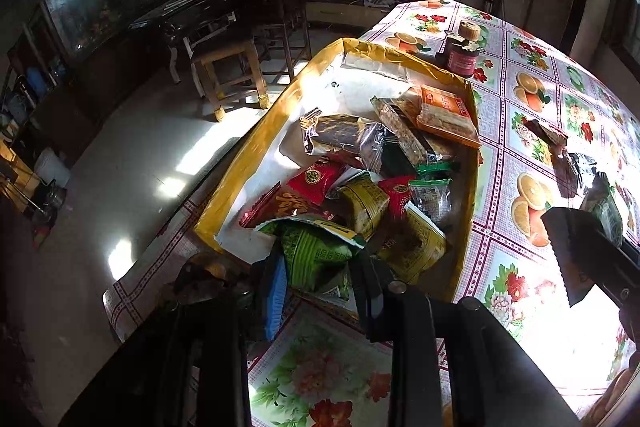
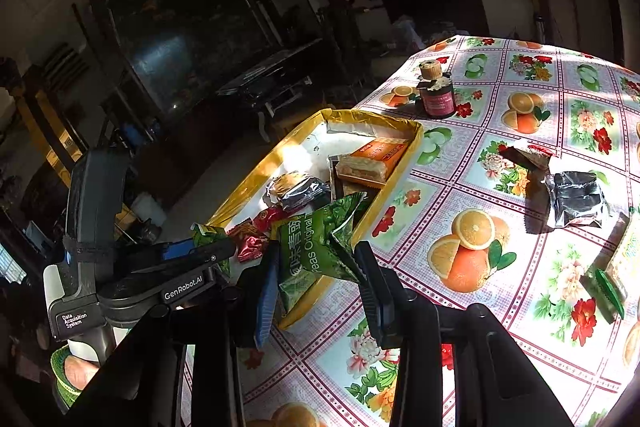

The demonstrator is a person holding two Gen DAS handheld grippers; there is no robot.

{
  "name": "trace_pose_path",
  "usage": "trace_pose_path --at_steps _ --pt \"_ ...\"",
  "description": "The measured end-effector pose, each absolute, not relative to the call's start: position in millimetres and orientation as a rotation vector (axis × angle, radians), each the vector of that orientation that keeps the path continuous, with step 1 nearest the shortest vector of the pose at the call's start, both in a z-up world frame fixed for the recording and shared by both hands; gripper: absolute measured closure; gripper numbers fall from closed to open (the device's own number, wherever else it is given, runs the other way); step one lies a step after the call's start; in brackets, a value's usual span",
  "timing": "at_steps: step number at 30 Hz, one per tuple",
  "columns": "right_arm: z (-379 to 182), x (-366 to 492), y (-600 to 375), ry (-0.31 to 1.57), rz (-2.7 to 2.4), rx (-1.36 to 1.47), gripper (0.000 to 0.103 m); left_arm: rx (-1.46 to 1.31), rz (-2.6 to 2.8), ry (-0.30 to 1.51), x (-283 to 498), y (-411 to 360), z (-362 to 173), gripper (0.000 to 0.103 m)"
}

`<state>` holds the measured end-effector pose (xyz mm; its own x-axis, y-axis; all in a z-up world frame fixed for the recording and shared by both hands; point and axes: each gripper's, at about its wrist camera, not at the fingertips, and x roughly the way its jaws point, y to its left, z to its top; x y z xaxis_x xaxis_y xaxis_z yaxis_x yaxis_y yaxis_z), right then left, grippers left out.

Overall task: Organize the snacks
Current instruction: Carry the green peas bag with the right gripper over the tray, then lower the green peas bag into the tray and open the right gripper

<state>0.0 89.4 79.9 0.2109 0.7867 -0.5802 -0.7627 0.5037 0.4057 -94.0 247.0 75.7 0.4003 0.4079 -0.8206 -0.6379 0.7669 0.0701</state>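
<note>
My left gripper (image 1: pixel 320 267) is clamped on a green snack packet (image 1: pixel 316 251), hanging just over the near end of the yellow box (image 1: pixel 248 147). My right gripper (image 2: pixel 316 267) is pinched on its own green pea packet (image 2: pixel 320 239), poised at the near corner of that same box, with the left tool showing just beside it in the right wrist view.

Looking outward, the box is already well stocked: red packets (image 1: pixel 316 179), gold ones, a silver foil pack (image 1: pixel 344 137) and an orange-labelled cake bar (image 1: pixel 448 115) toward the far end, piled loosely rather than lined up.

Out on the flowered tablecloth (image 2: pixel 480 187) a few snacks are still loose: a silver foil packet (image 2: pixel 576 199), a dark wrapper with a red edge (image 2: pixel 528 157), and a pale bar with a green end (image 2: pixel 612 275) near the right edge. A small brown jar (image 2: pixel 436 95) stands beyond the box.

I'd judge this more than half done: two packets to drop in, then those strays to collect.
</note>
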Motion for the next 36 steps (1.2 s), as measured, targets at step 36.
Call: trace_pose_path --at_steps 36 --pt "39.5 60.5 183.7 0.938 1.126 0.03 0.062 -0.339 0.737 0.978 -52.2 285.8 55.1 0.074"
